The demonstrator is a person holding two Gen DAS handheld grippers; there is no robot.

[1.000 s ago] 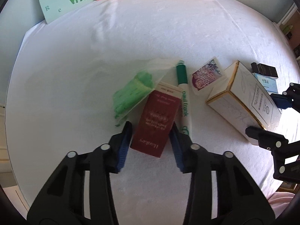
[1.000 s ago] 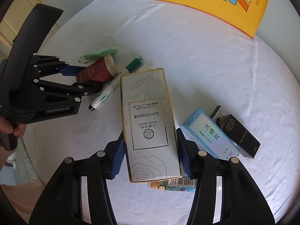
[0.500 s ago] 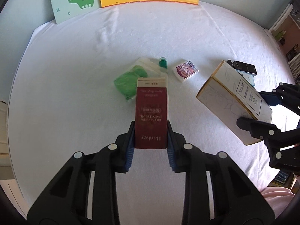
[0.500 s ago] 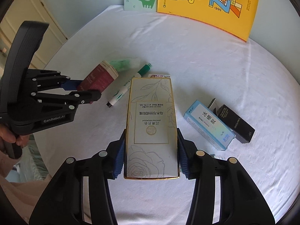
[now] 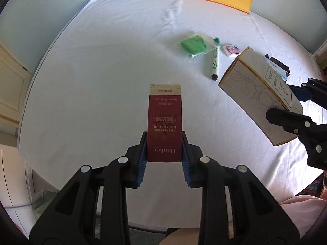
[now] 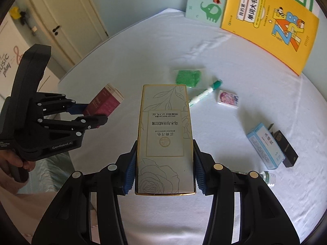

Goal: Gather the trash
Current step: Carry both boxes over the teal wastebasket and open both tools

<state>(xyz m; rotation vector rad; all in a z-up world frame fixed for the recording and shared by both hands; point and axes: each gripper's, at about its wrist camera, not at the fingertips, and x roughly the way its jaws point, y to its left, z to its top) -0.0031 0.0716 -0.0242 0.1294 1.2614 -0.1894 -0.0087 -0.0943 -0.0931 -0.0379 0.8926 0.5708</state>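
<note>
My left gripper (image 5: 164, 143) is shut on a dark red carton (image 5: 165, 120) and holds it above the white table (image 5: 102, 71). It also shows in the right wrist view (image 6: 104, 104). My right gripper (image 6: 164, 161) is shut on a tall cream perfume box with gold edges (image 6: 164, 134), lifted off the table; the box shows at the right in the left wrist view (image 5: 259, 94). Left on the table are a green bag (image 6: 188, 78), a green marker (image 6: 204, 94), a small pink packet (image 6: 227, 99), a light blue box (image 6: 265, 145) and a black box (image 6: 286, 148).
A yellow book (image 6: 269, 24) and a green elephant book (image 6: 206, 2) lean on the back wall. A small clear bottle (image 6: 268, 177) lies near the right gripper. A white door (image 6: 67, 20) stands to the left, past the table edge.
Both grippers have risen and drawn back from the table with their boxes. The red carton, on the table a second ago, is now lifted clear.
</note>
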